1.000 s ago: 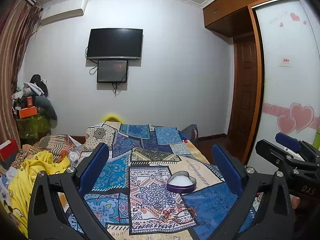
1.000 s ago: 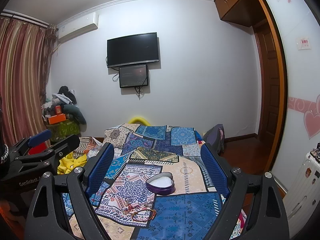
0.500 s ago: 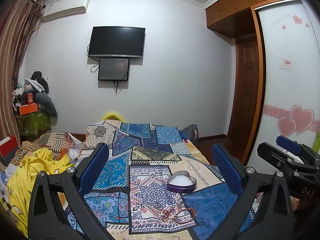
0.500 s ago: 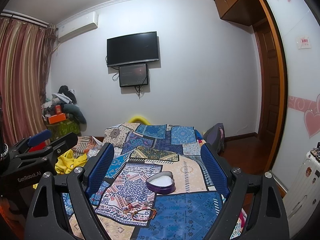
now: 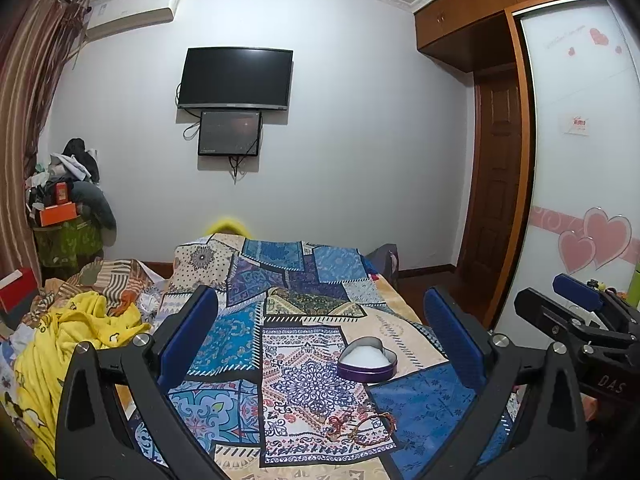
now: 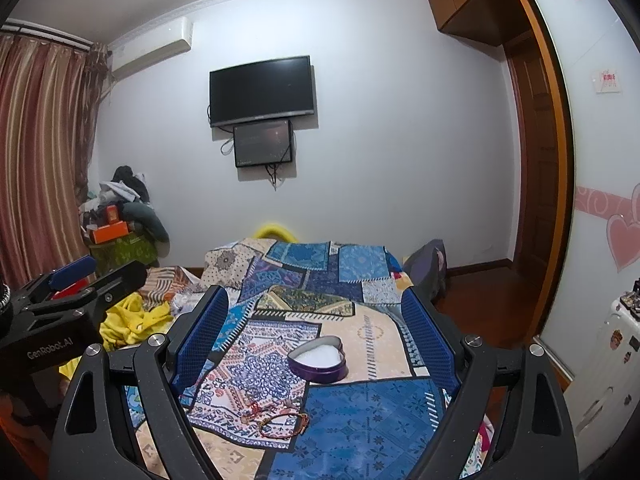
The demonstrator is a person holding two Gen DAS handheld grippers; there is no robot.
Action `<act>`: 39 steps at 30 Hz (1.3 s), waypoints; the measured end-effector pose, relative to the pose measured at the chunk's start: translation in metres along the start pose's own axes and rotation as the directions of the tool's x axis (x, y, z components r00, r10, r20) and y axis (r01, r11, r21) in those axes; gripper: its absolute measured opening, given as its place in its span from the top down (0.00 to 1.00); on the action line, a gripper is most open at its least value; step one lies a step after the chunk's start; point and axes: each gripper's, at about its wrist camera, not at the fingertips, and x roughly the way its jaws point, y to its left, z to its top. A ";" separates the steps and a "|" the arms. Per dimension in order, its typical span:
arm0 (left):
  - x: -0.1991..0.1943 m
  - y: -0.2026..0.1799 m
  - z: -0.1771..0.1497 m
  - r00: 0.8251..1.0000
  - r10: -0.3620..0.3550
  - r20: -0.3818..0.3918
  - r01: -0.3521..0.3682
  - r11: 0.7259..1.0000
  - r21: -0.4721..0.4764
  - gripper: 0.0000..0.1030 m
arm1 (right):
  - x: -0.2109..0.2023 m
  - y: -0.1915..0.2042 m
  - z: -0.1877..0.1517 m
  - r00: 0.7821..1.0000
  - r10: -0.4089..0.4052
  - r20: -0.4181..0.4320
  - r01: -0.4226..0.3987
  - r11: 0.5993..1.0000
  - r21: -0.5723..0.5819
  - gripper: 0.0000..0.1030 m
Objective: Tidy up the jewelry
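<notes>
Both grippers, left gripper (image 5: 320,332) and right gripper (image 6: 316,328), stay wide open, empty, unmoved above the bracelets (image 6: 280,420).

bed (image 5: 400,408): centre, runs from near to the far wall
box (image 5: 367,360): on the bed, right of centre
bracelets (image 5: 360,428): on the bed, near side of the box
2 screens (image 5: 235,79): far wall, 1 above the other
clothes (image 5: 72,340): left of the bed

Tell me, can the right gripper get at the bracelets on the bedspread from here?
Probably yes. The right gripper is open and empty, the bracelets lie loose on the bedspread just ahead and below, nothing between them.
</notes>
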 end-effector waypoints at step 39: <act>0.147 0.034 -0.110 0.855 -0.013 -0.519 0.032 0.999 0.028 0.26 | 0.123 -0.025 -0.095 0.851 0.109 -0.514 -0.107 0.994 0.035 0.36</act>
